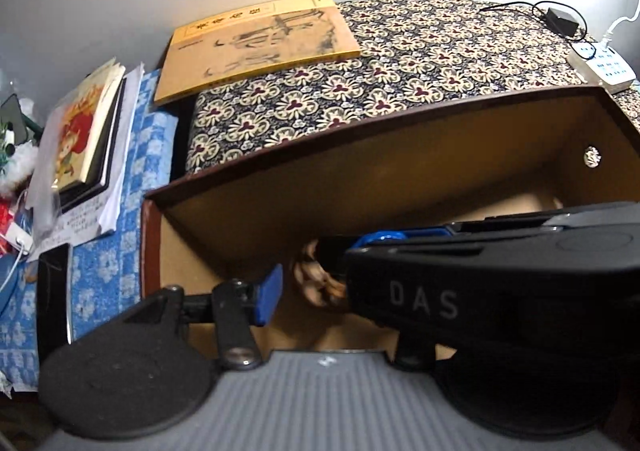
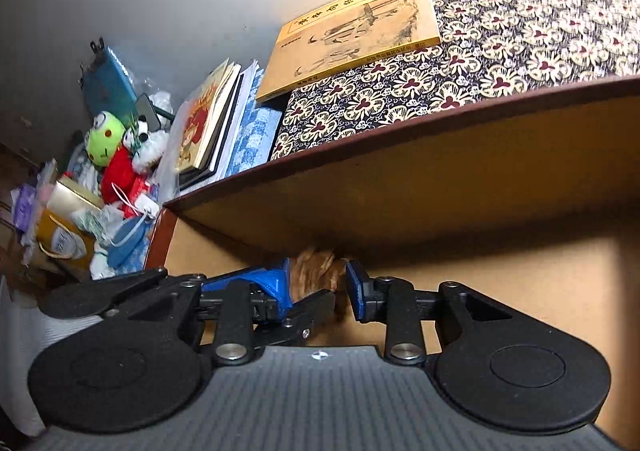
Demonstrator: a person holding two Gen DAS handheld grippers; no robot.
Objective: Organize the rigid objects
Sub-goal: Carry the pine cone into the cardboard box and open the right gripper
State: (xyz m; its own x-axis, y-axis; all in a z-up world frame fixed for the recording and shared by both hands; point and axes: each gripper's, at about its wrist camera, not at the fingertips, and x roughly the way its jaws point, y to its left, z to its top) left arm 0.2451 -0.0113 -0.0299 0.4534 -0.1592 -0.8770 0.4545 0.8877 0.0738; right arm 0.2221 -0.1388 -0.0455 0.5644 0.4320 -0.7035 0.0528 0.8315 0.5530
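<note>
A brown knobbly walnut-like object (image 2: 313, 271) sits low inside an open brown cardboard box (image 2: 440, 187). My right gripper (image 2: 318, 287) is down in the box, and its blue pads (image 2: 357, 289) press on both sides of the object. My left gripper (image 1: 320, 291) reaches into the same box. Its left blue pad (image 1: 269, 295) stands a little apart from the object (image 1: 320, 285). Its right finger is hidden behind the black body of the right gripper (image 1: 480, 291), which is marked "DAS".
The box wall (image 1: 360, 171) rises just ahead. Behind it lies a patterned cloth (image 1: 400, 63) with a yellow book (image 1: 260, 39) on it. Books and papers (image 1: 84, 131) are stacked at the left, beside plush toys (image 2: 108, 155). A power strip (image 1: 600, 67) sits far right.
</note>
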